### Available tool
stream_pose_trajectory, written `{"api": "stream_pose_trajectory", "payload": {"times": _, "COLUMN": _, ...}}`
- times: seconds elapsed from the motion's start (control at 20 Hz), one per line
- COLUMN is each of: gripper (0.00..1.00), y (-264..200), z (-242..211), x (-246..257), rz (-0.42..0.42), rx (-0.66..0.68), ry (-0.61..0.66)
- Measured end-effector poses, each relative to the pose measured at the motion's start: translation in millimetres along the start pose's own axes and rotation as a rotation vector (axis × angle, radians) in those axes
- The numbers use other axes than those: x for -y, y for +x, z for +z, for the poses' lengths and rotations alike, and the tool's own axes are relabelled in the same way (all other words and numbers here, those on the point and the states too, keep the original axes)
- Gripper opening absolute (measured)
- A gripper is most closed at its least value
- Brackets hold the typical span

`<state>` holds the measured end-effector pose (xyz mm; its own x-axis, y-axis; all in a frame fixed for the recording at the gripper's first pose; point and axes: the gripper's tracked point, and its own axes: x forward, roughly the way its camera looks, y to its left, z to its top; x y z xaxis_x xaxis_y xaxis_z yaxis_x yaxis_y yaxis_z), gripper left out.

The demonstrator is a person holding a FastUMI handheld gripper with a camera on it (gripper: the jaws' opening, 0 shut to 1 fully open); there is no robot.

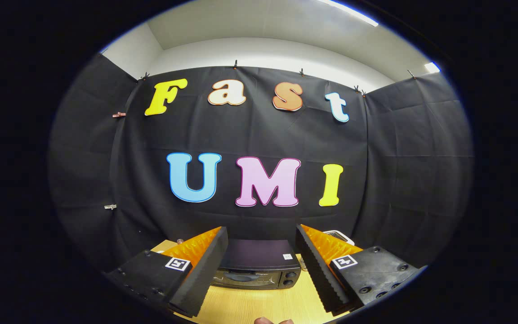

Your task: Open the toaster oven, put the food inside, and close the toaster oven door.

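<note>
Gripper view: the wooden table [250, 306] carries the toaster oven [259, 265], door closed, beyond the fingers. The gripper [261, 265] hangs wide, empty and high; descending blind could bump the oven's top, missing the handle.

Two wedge-shaped fingers [205, 274] with ridged pads [317, 265], spread wide apart. Square black-and-white tags [178, 264] on blocky bases with round screws [378, 294].
</note>
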<state>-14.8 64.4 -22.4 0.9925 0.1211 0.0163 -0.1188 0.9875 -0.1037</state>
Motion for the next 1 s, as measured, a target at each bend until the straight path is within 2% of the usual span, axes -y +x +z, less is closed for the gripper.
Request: {"api": "stream_pose_trajectory", "payload": {"times": 1.0, "gripper": 0.98, "y": 1.7, "z": 7.4, "x": 12.8, "rz": -0.022, "rx": 0.021, "ry": -0.031}}
